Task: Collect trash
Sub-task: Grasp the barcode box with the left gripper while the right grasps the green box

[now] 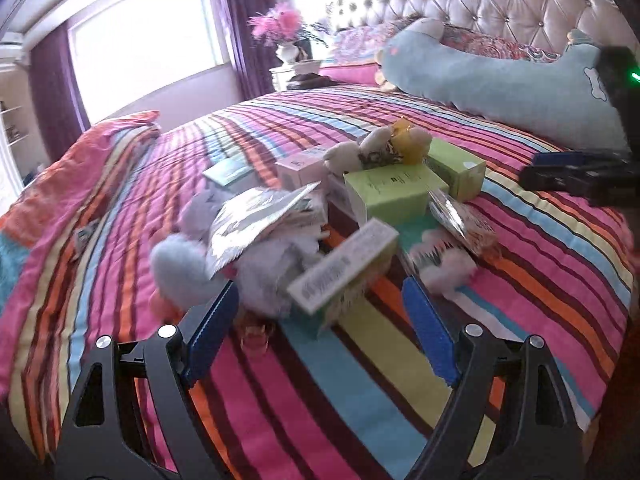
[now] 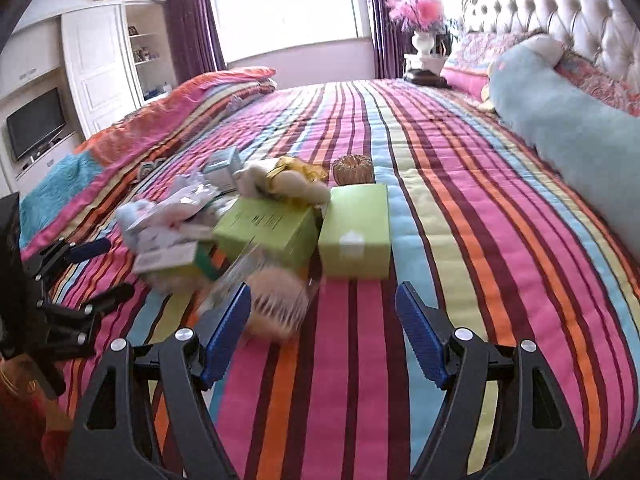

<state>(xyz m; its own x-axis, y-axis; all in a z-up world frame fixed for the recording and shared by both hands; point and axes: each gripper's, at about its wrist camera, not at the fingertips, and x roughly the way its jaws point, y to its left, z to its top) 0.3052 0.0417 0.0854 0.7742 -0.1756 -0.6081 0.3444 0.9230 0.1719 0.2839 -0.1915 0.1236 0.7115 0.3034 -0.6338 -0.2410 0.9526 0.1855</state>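
A heap of trash and soft toys lies on the striped bedspread (image 1: 360, 380). It includes a silver foil pouch (image 1: 256, 224), a white and green carton (image 1: 344, 268), two green boxes (image 1: 386, 196) (image 1: 458, 170) and a crinkled clear wrapper (image 1: 460, 216). My left gripper (image 1: 320, 332) hovers just short of the carton, open, with nothing between its blue pads. In the right wrist view the green boxes (image 2: 356, 232) (image 2: 268, 228) sit ahead of my right gripper (image 2: 323, 336), which is open and empty. A blurred fluffy tan toy (image 2: 276, 300) lies by its left finger.
A beige plush toy (image 2: 280, 180) rests on the boxes, with a small ribbed object (image 2: 352, 170) behind. A long blue plush pillow (image 2: 568, 132) lies along the tufted headboard (image 2: 560, 4). A folded quilt (image 2: 160, 120) borders the far side. A vase of pink flowers (image 2: 422, 40) stands beyond.
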